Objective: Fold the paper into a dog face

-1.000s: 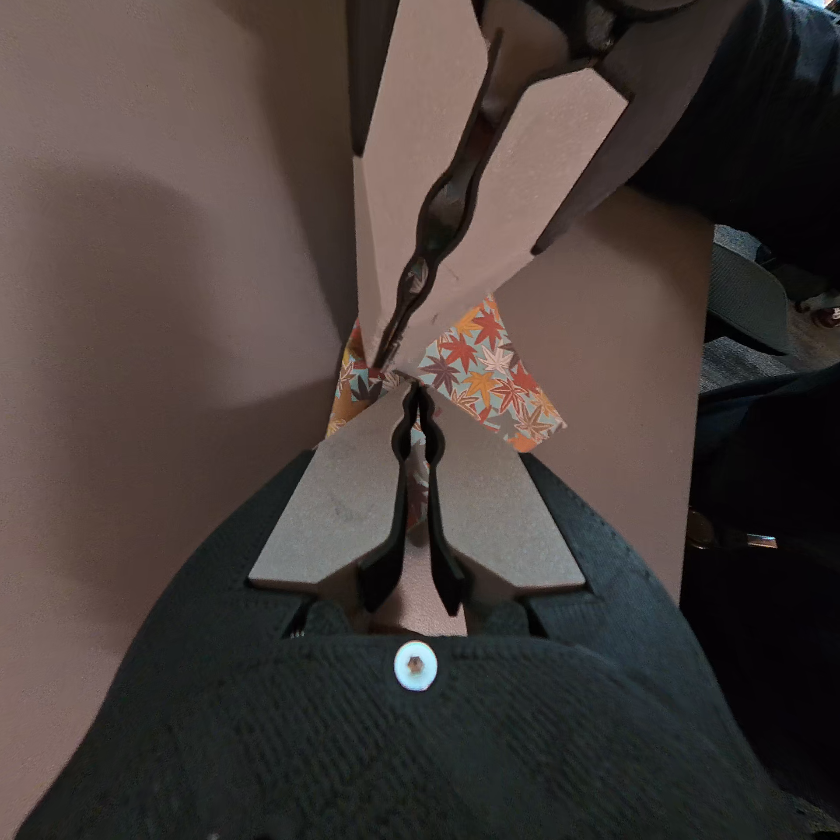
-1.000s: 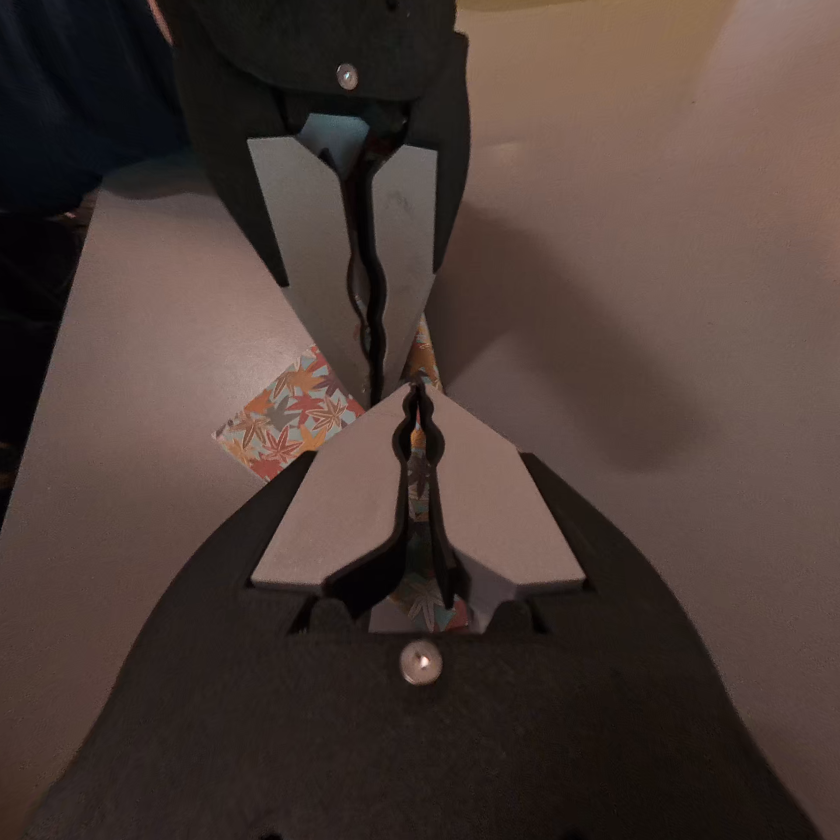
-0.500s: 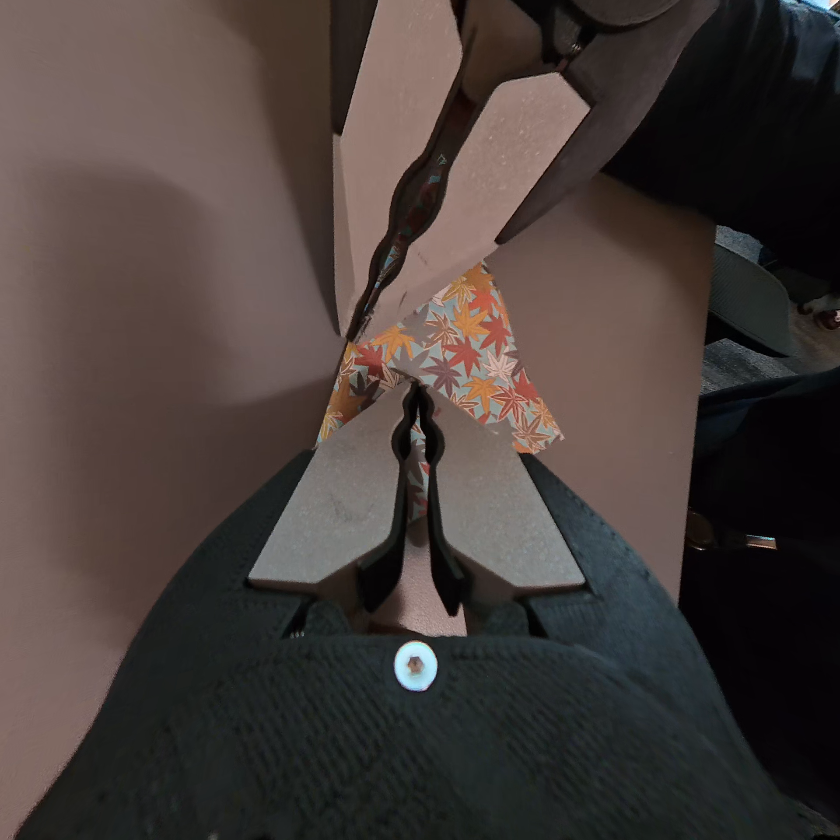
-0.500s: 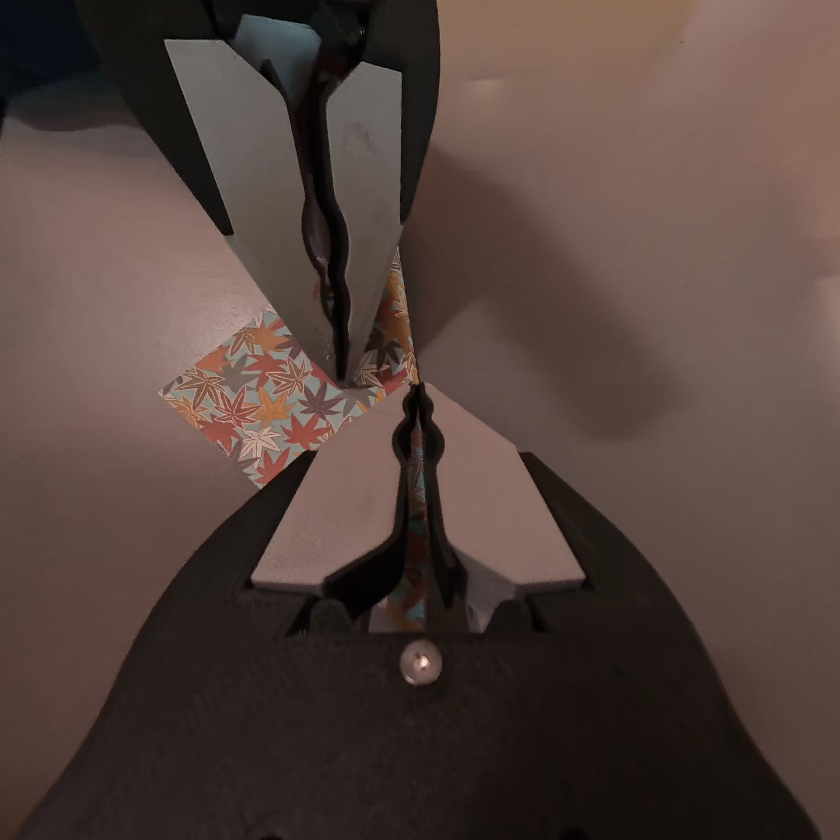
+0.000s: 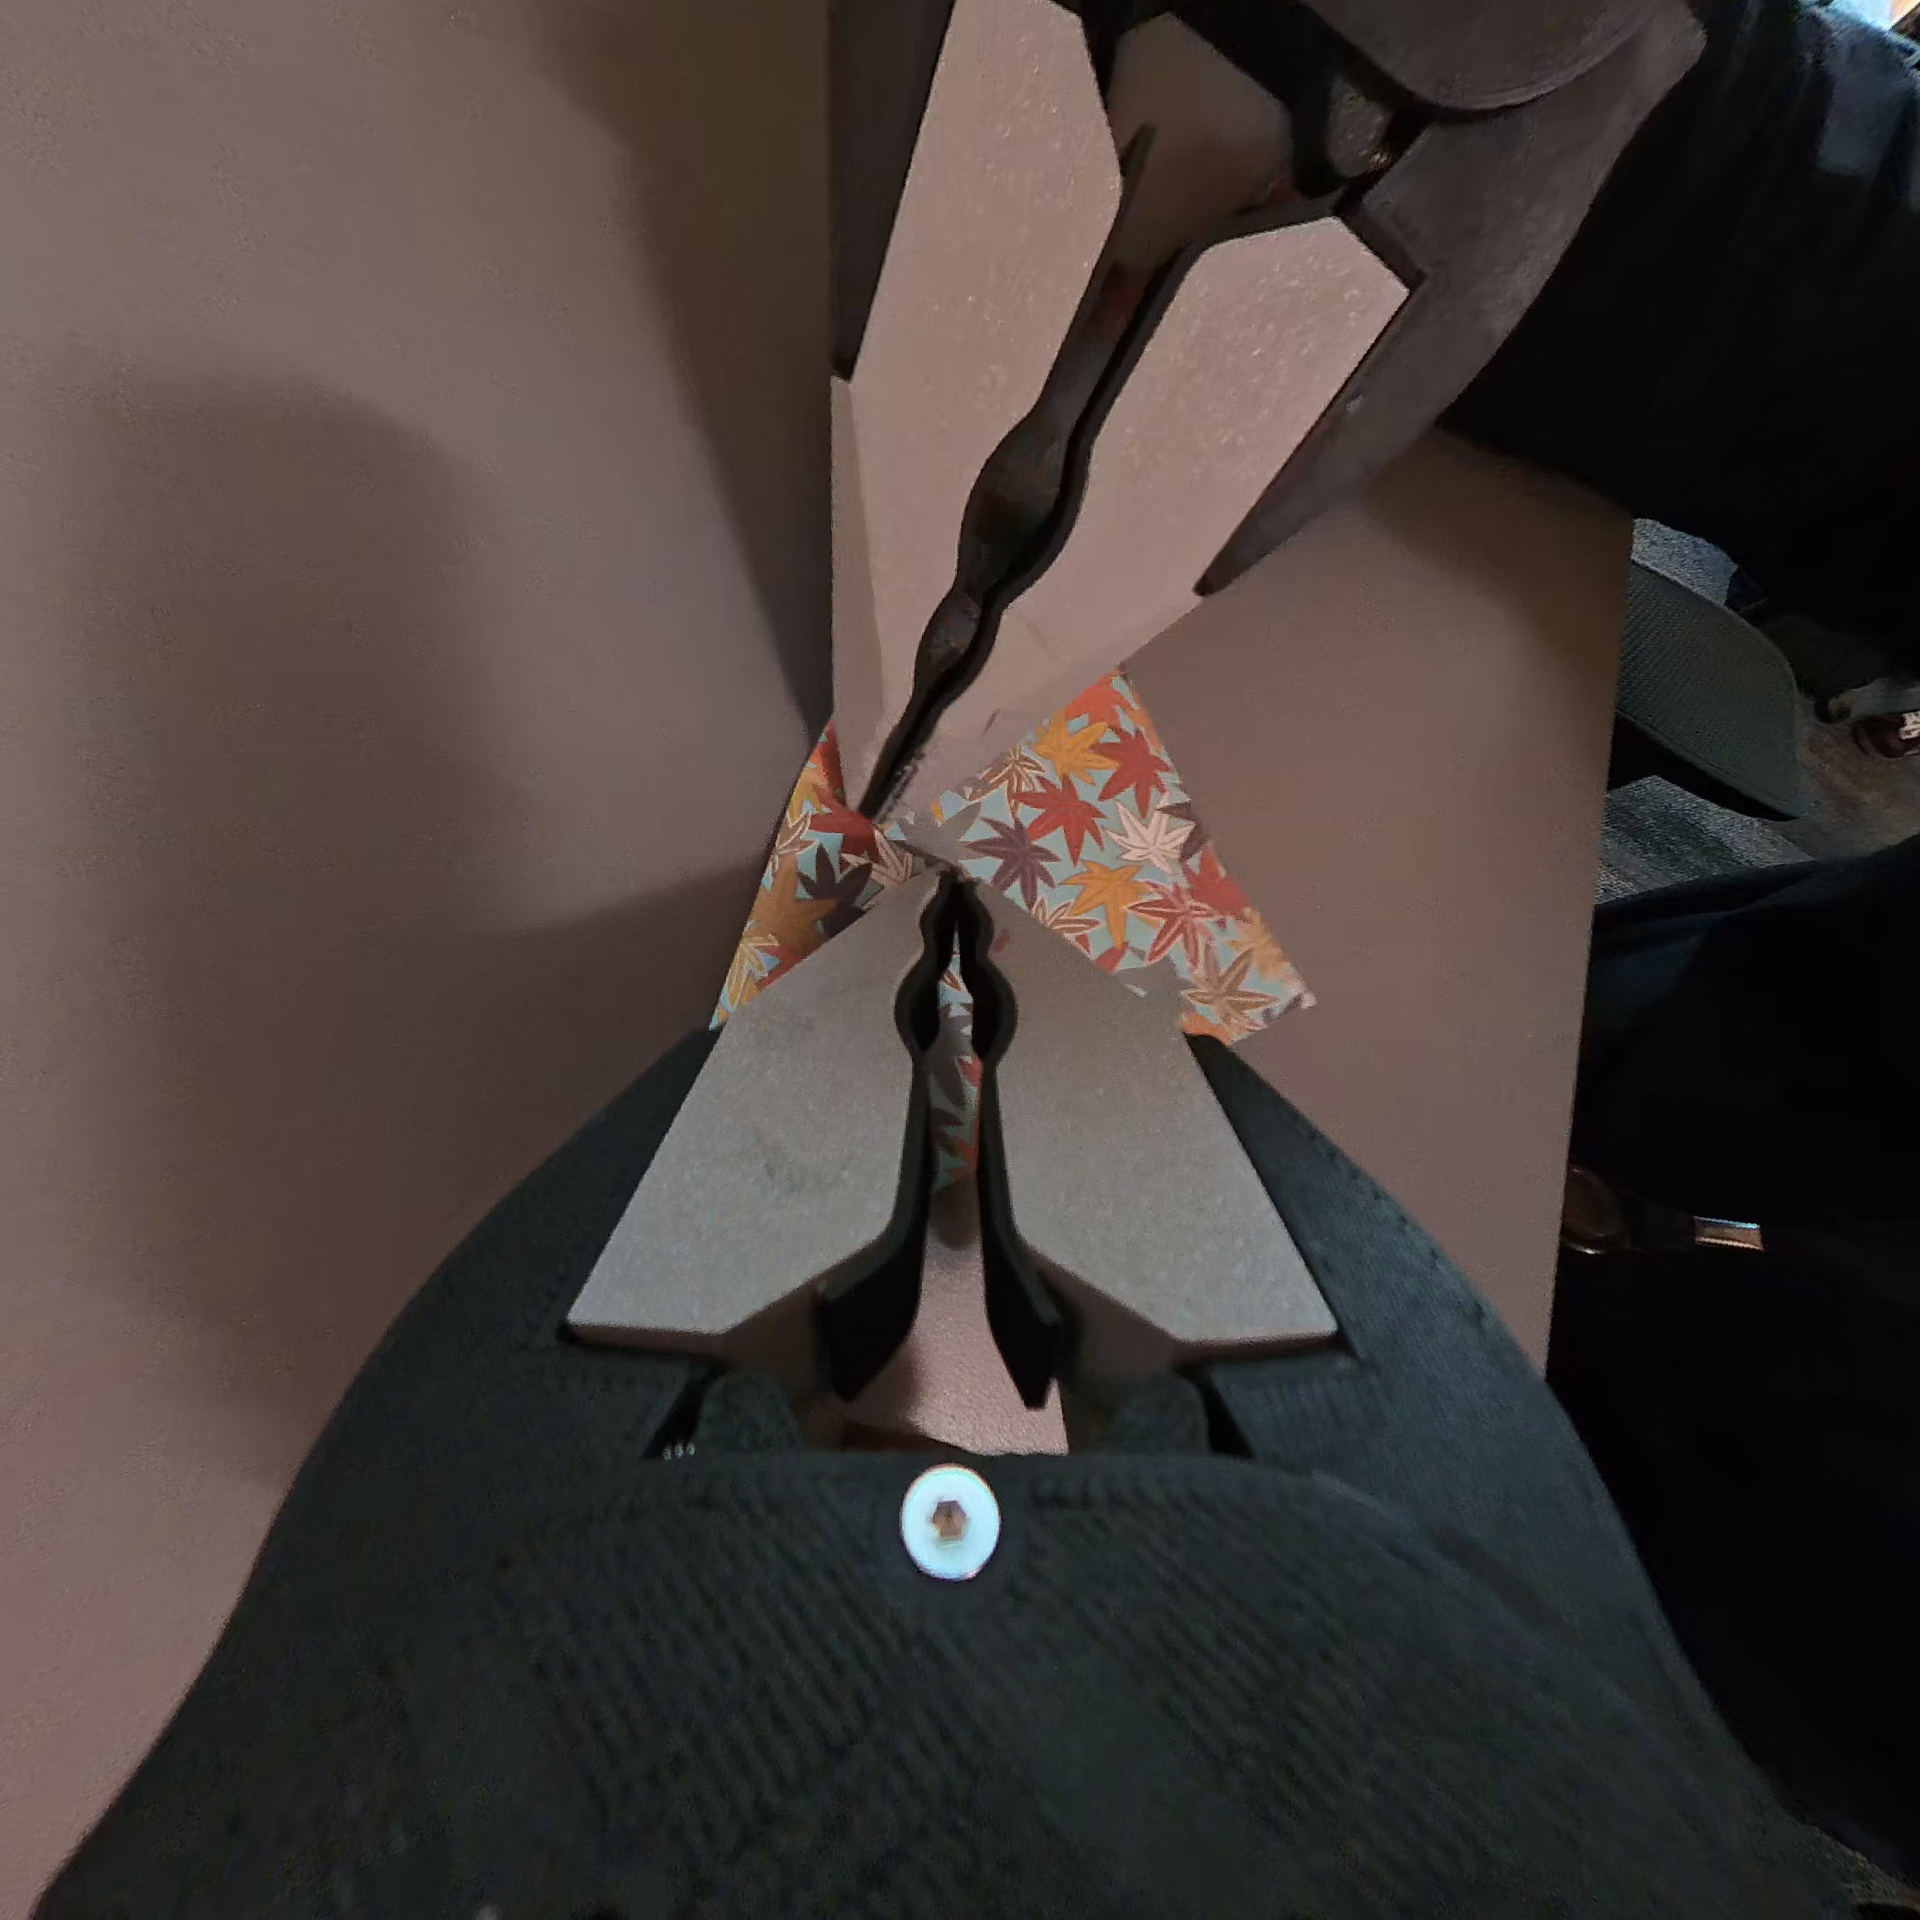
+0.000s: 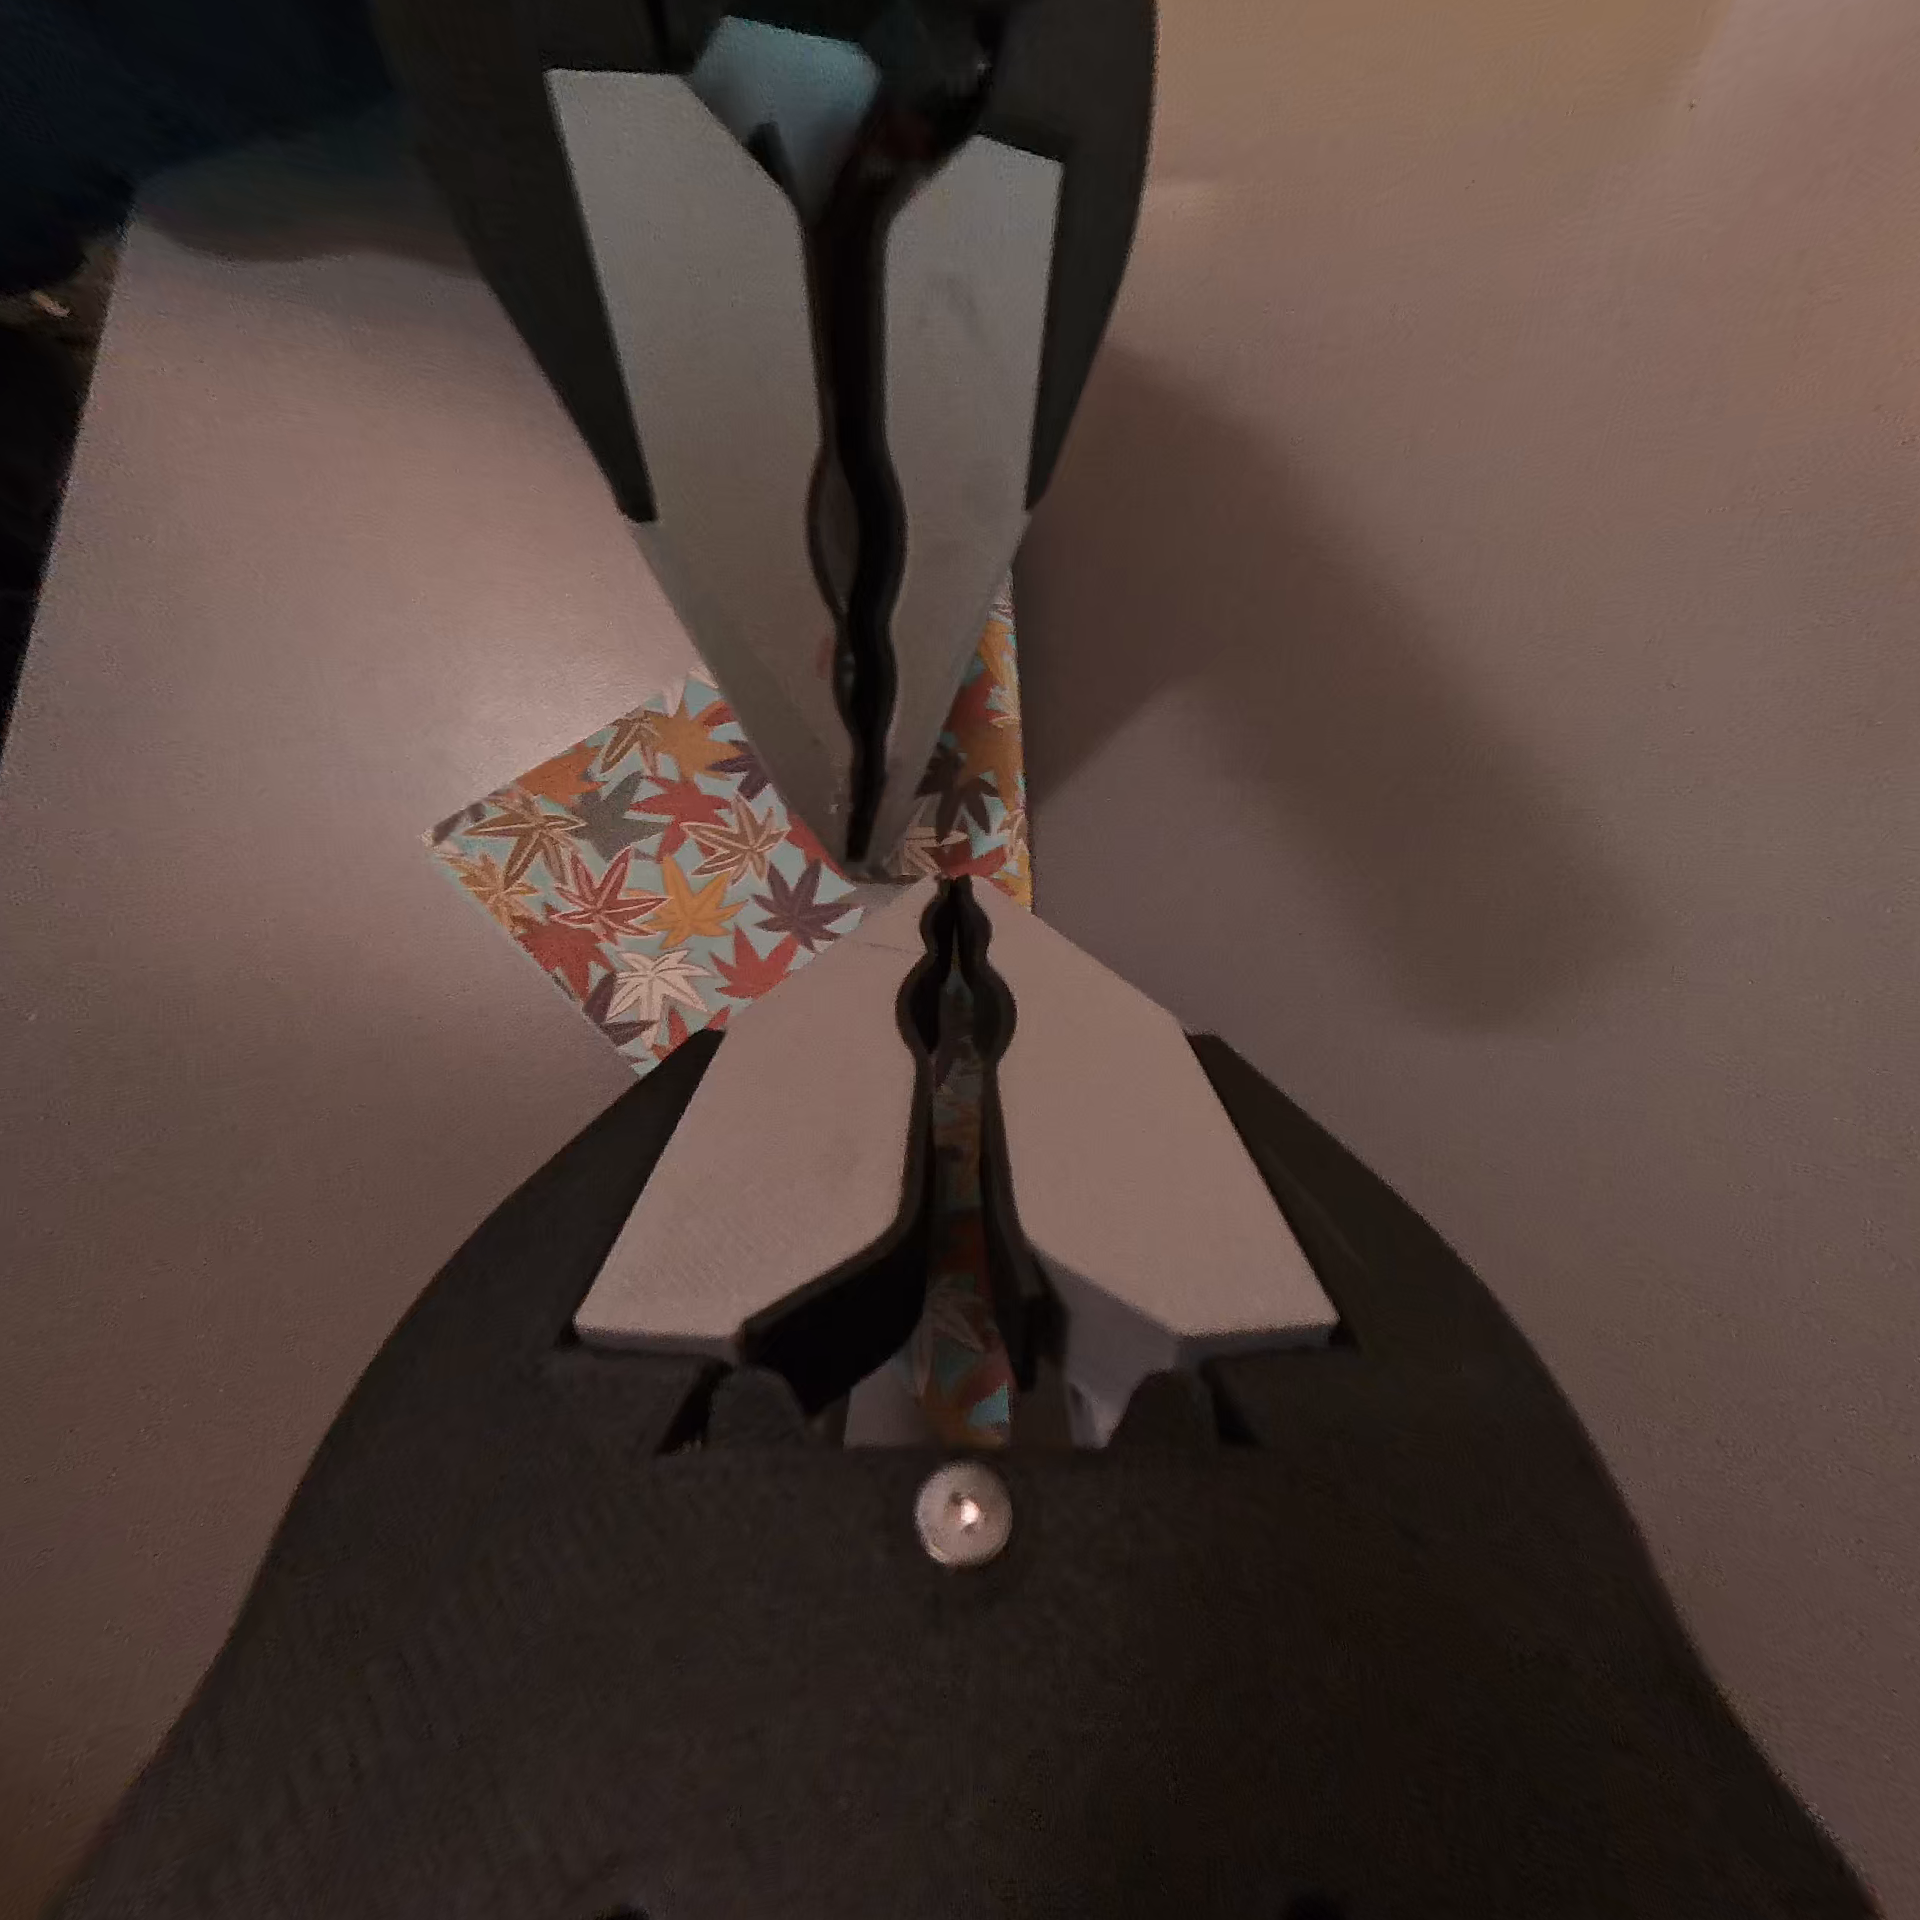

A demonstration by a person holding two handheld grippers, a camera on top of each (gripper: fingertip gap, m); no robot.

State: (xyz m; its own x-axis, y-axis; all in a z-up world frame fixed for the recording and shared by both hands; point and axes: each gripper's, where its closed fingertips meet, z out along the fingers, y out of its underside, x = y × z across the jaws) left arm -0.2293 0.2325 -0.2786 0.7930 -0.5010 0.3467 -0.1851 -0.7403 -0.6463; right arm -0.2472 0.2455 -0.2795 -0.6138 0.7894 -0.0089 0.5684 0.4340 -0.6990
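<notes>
The paper (image 5: 1101,862) is patterned with maple leaves on pale blue and lies partly folded on the beige table (image 5: 416,727). My left gripper (image 5: 951,883) is shut on it, with a strip of paper showing between its fingers. My right gripper (image 5: 883,810) comes in from above, tip to tip with the left one. In the right wrist view, my right gripper (image 6: 951,888) is shut on the paper (image 6: 644,873), with a raised flap running back between its fingers. The left gripper (image 6: 862,842) faces it. Both gripper bodies hide the paper's middle.
The table's edge (image 5: 1590,831) runs down the right of the left wrist view, with a dark office chair (image 5: 1704,707) and dark clothing beyond it. In the right wrist view the table's edge (image 6: 62,520) is at the left. Bare tabletop (image 6: 1455,416) lies to the right. Both grippers' tips are close together, under 4 cm apart.
Half a second ago the two grippers stood farther apart with more paper showing between them. Now their tips have come back together, about as they were a second ago.
</notes>
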